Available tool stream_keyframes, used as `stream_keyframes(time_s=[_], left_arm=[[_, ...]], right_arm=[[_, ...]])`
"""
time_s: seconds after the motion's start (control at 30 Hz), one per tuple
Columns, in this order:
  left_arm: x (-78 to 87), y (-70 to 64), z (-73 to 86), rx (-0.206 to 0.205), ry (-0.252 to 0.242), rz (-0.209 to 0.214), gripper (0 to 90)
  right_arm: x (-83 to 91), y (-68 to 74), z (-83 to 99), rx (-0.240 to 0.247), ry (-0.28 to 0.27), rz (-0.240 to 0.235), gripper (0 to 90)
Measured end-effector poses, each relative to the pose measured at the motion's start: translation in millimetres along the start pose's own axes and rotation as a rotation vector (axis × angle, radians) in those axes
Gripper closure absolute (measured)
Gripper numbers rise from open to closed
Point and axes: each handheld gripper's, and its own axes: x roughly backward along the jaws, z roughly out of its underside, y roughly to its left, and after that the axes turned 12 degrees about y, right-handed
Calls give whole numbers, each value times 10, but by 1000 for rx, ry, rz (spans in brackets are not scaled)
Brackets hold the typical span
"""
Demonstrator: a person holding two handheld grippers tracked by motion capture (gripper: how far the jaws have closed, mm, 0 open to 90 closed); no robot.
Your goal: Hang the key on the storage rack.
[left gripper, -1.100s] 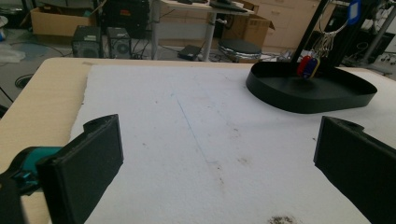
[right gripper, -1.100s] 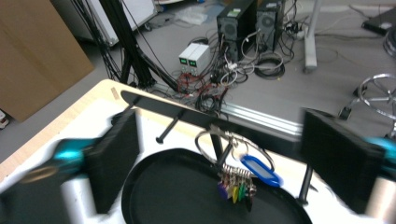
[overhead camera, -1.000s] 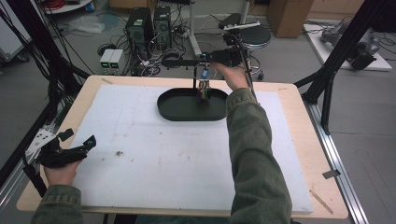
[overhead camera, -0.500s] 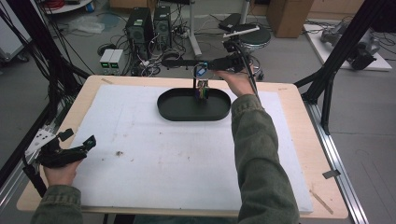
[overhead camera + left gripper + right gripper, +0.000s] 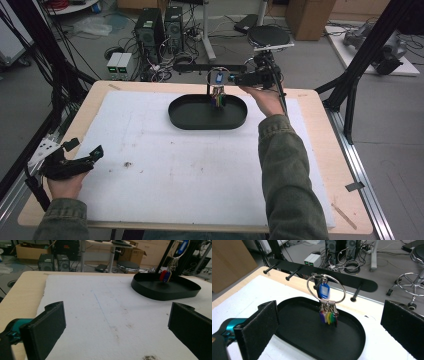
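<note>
White mat point(image 5: 200, 170). Key ring point(image 5: 326, 289) hangs on rack peg point(image 5: 318, 285) above black tray point(image 5: 190, 121); hanging step looks done. Right gripper point(image 5: 329, 322) jaws spread, left gripper point(image 5: 115, 322) likewise, idle. Next: retreat clear.

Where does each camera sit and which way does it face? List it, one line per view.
High view: above the person's side, looking forward and down on the table; both forearms show.
Left gripper view: on the left gripper, facing across the mat to the black tray.
Right gripper view: on the right gripper, facing the key ring.
Shared: tray and key ring.

Olive-green sleeves point(image 5: 287, 170); black grippers with flat rectangular fingers point(image 5: 259, 327) and teal accents.
</note>
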Motion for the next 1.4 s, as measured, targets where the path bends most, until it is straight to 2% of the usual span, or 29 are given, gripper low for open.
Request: stream_keyframes(time_s=[0.13,0.23,0.3,0.43,0.47,0.6,0.7,0.73,1.03,1.17,1.4], left_arm=[[1,-3,0,-1,1,1,18],[0,-8,-1,-3,3,3,18],[1,-8,-1,-3,2,3,18],[3,-4,0,-1,1,2,18],[3,-5,-1,-2,1,2,18],[2,-5,0,0,1,2,18],[3,-4,0,1,1,2,18],[3,-4,-1,1,1,3,18],[7,-2,-1,0,1,2,18],[5,-4,-1,0,2,2,18],[6,-11,0,-2,5,4,18]], right_arm=[[47,-40,116,-15,-34,0,6],[57,-70,201,-25,-31,-8,6],[65,-87,243,-26,-23,-1,6],[83,-108,372,-27,-51,17,6],[76,-114,394,-25,-30,25,6],[85,-132,513,-22,-43,23,6],[86,-143,600,-12,-34,29,6],[89,-165,673,-22,-36,22,6],[100,-221,950,-36,-19,15,6],[111,-237,1064,-29,-1,25,6],[98,-302,1297,-48,20,24,6]])
